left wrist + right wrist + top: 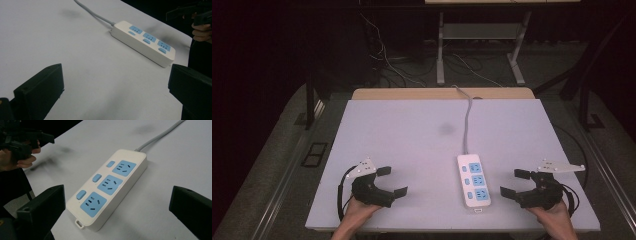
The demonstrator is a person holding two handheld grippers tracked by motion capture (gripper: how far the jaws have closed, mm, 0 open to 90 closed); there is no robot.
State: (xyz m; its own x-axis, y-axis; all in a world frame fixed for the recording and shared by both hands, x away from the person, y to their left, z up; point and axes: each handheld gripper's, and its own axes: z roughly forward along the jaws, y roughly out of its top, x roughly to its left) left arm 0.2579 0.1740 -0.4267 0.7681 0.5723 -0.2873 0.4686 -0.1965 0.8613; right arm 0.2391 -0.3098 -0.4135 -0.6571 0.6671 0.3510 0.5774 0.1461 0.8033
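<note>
Power strip (474, 180) lay flat on counter (402, 130), at 5 o'clock from centre, cord (467, 120) running toward 12. Left hand-held gripper (392, 181) and right hand-held gripper (512, 182) both wide open, empty, flanking strip. Likely step: approach; judged best to close squarely across strip's narrow sides

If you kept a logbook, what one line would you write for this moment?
left gripper: open, empty | right gripper: open, empty | power strip: on table between them, untouched, nothing plugged in
</note>
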